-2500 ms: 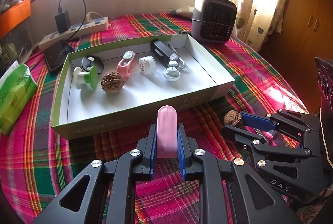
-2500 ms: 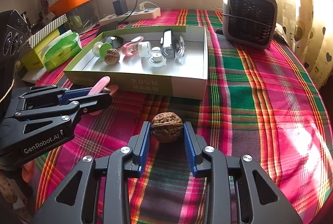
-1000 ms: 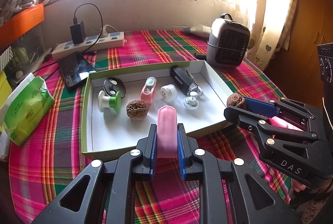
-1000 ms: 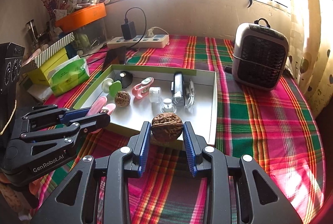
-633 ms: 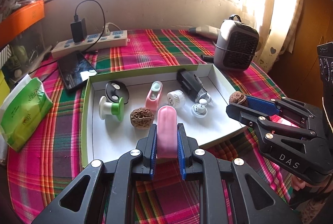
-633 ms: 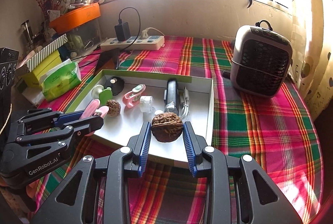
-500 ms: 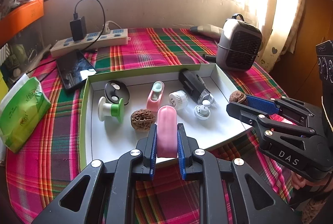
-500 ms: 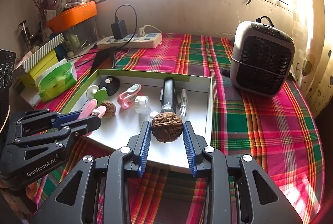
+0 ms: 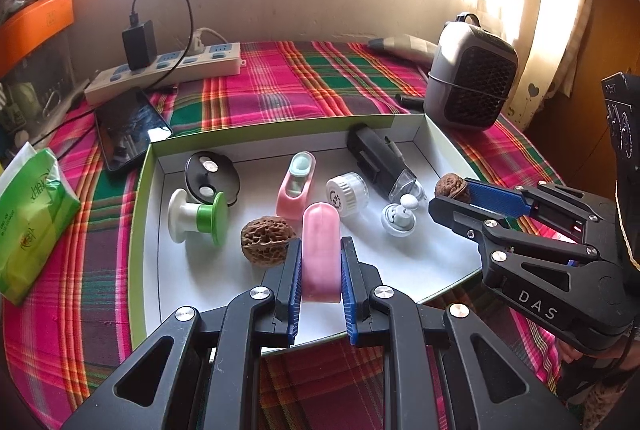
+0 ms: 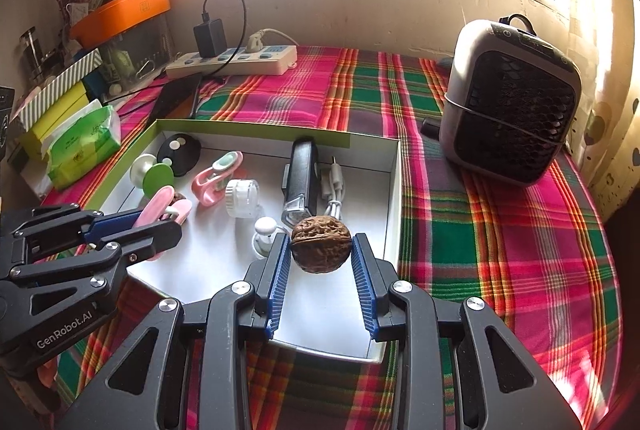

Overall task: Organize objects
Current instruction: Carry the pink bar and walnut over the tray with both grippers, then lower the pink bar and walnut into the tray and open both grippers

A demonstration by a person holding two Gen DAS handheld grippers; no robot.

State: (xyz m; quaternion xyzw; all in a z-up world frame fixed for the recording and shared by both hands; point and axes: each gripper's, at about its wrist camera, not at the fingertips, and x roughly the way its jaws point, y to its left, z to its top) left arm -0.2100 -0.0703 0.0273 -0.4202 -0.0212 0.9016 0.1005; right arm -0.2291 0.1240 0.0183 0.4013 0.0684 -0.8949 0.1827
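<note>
The left gripper [image 9: 320, 262] is clamping a pink clip [image 9: 320, 250] between its blue pads, holding it above the near part of a shallow white box [image 9: 138, 214] with a green rim that is sitting on a plaid tablecloth [image 9: 288, 82]. The right gripper [image 10: 322, 254] is gripping a walnut [image 10: 321, 244] by its sides and holding it over the near right part of the same box. Inside the box, a second walnut [image 9: 264, 238] is lying just left of the held clip, near a white and green spool [image 9: 196, 216], a black oval disc [image 9: 212, 178], another pink clip [image 9: 296, 184], a small white jar [image 9: 347, 189], a black device [image 9: 376, 160] and a small white knob [image 9: 400, 216]. A green tissue pack [image 9: 34, 214], a phone [image 9: 130, 126] and a power strip [image 9: 168, 68] are lying left of and behind the box, and a grey heater [image 10: 510, 110] is standing to its right.
</note>
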